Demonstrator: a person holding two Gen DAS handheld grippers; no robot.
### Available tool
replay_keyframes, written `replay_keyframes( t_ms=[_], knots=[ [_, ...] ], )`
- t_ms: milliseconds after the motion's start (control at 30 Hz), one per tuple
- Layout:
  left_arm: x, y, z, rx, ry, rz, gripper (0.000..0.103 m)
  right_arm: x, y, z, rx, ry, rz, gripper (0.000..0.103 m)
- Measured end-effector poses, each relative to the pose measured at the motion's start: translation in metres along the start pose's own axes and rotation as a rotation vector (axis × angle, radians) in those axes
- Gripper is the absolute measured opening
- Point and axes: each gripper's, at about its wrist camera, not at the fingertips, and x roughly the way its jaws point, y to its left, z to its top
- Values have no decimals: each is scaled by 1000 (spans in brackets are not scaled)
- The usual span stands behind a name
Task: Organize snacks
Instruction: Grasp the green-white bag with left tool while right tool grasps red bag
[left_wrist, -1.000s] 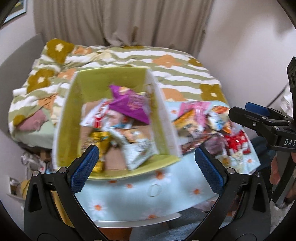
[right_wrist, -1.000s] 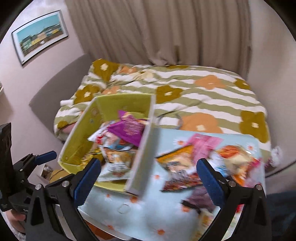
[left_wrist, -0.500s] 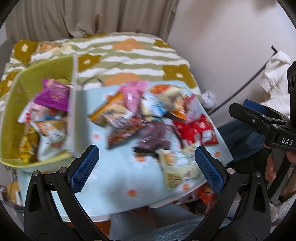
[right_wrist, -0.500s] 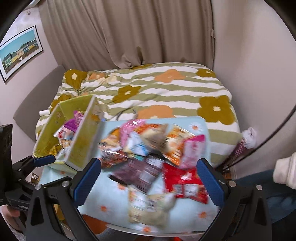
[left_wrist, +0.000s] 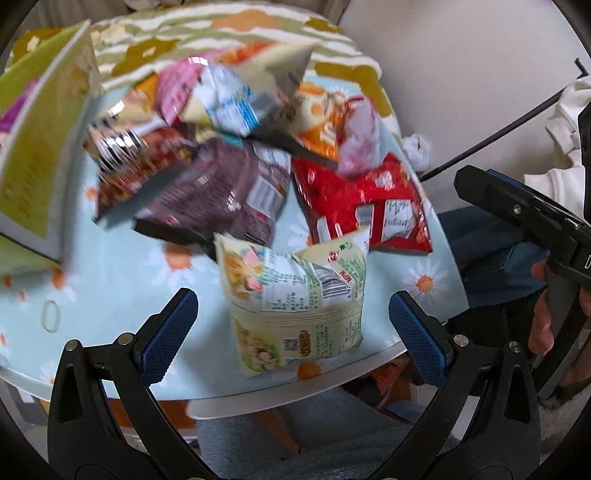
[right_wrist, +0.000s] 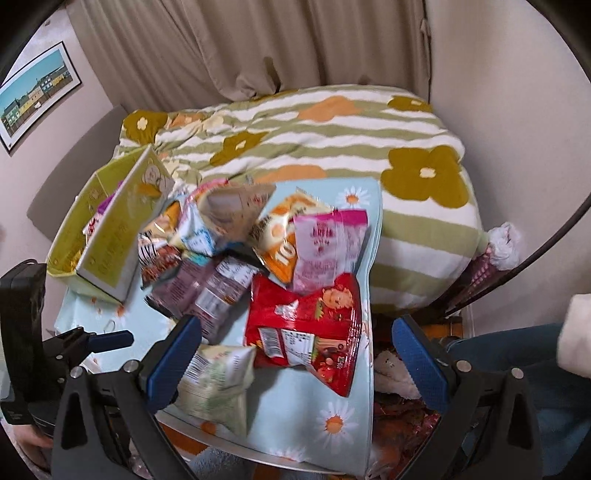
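Several snack packets lie piled on a small table with a light blue daisy cloth (left_wrist: 122, 288). A pale yellow-green packet (left_wrist: 295, 299) lies nearest the front edge, directly between the fingers of my open left gripper (left_wrist: 293, 328); it also shows in the right wrist view (right_wrist: 218, 384). Behind it lie a red packet (left_wrist: 365, 206) (right_wrist: 306, 325) and a purple packet (left_wrist: 221, 195). A green box (right_wrist: 118, 225) holding several snacks stands at the table's left. My right gripper (right_wrist: 295, 354) is open and empty, above the red packet.
A bed with a striped flowered blanket (right_wrist: 332, 140) stands behind the table. A wall is on the right. A person's jeans-clad leg (right_wrist: 517, 350) is at the right of the table. A black cable (left_wrist: 498, 133) runs along the right wall.
Both views have swung right from the green box to the loose packets and moved closer. The yellow-green packet now lies between the left gripper's fingers. Both grippers stay open.
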Motion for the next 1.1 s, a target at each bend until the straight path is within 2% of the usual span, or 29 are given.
replay_keyframes(
  t_ms=[300, 467, 533, 700, 1100],
  knots=[
    [47, -1, -13, -60, 54, 25, 103, 43, -5, -7, -94, 58, 36, 103],
    [57, 1, -17, -81, 36, 41, 103, 59, -3, -8, -145, 71, 49, 103],
    [58, 3, -19, -90, 21, 34, 96, 64, -3, -7, -154, 77, 50, 103],
    [52, 10, -30, -98, 0, 21, 89, 76, 1, -5, -160, 97, 65, 103],
    [21, 32, -55, -129, -33, 59, 86, 103, 12, -4, -170, 144, 85, 103]
  ],
)
